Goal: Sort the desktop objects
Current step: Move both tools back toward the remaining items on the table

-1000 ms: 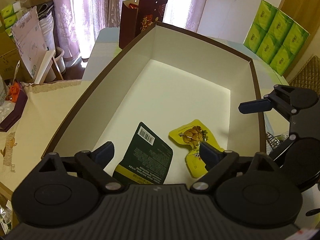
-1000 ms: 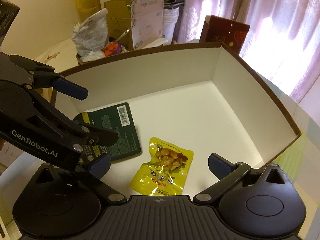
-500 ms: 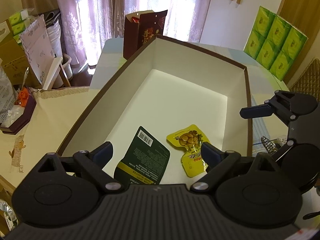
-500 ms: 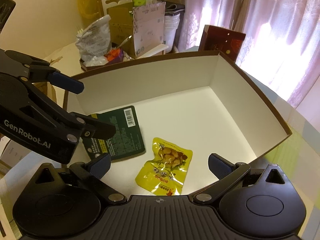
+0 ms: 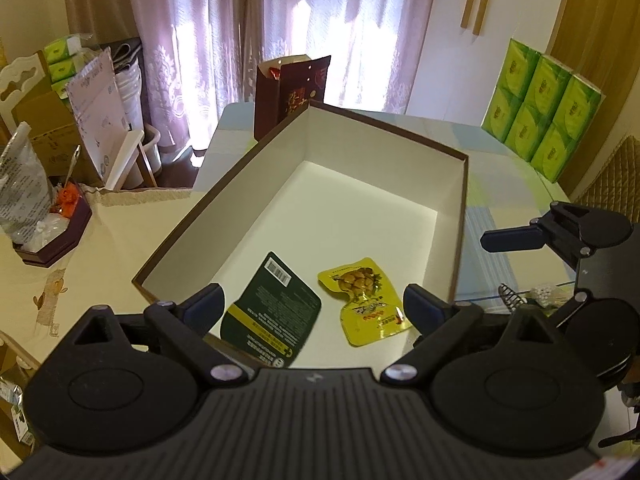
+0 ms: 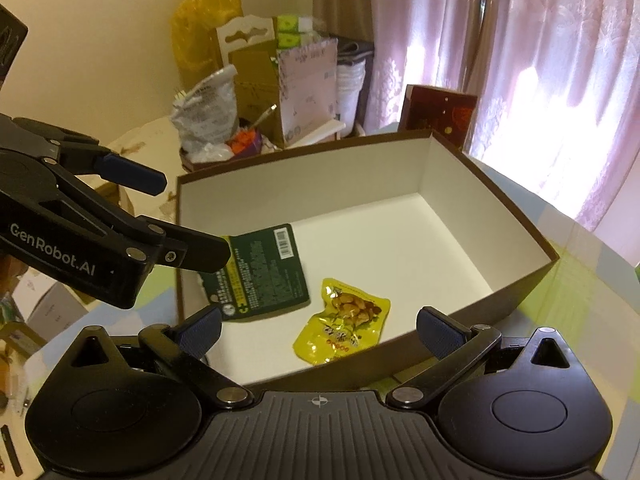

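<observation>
Lying flat on the white floor of the brown box [image 5: 384,128]: a dark green packet [image 5: 272,312] and, just beside it at 3 o'clock, a yellow snack pouch [image 5: 366,300]. Left gripper [image 5: 312,306] and right gripper [image 6: 318,326] both gape wide, empty, above the box's near rim.

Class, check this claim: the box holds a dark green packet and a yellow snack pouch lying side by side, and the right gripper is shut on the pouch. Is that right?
Not quite. The box does hold the green packet and yellow pouch side by side, but the right gripper is open, its jaws spread wide and holding nothing. The right wrist view shows this.
</observation>
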The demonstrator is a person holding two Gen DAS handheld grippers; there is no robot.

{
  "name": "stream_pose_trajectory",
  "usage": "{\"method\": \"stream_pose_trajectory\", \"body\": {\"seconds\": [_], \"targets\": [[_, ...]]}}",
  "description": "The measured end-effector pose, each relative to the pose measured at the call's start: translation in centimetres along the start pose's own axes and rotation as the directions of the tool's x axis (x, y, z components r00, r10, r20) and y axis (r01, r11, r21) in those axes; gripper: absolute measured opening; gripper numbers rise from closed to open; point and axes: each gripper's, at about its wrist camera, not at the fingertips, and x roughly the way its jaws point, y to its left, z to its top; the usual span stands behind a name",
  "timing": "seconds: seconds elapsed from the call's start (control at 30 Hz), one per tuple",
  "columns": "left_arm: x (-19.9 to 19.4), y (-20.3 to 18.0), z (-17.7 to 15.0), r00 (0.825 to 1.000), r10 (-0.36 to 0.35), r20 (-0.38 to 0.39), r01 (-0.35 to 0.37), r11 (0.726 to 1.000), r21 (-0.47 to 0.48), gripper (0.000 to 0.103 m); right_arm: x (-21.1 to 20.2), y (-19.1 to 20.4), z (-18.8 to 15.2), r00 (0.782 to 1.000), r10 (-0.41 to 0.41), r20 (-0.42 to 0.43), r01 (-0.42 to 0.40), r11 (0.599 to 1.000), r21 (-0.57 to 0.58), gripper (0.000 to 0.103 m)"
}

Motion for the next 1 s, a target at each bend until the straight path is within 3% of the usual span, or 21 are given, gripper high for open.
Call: {"method": "stream_pose_trajectory", "body": {"seconds": [0.33, 0.63, 1.0], "targets": [[-4.1, -3.0, -2.6, 0.999, 0.015, 0.028, -0.015, 1.0, -0.016, 0.096, -4.9, 0.6, -2.7, 0.997, 0.044, 0.06, -0.044, 0.999, 0.009, 0.101], [-6.8, -5.7, -6.4, 1.0, 0.006, 0.018, -0.005, 0.999, -0.052, 0.097, -8.9, 1.0, -7.2, 0.995, 0.07, 0.071, -0.073, 0.997, 0.039, 0.101], [-7.6, -9.5, -11.8, 0.999, -0.038, -0.03, 0.037, 0.997, -0.062, 0.097, -13.3, -0.4, -13.7, 0.998, 0.011, 0.063, -0.02, 0.989, 0.147, 0.101]]}}
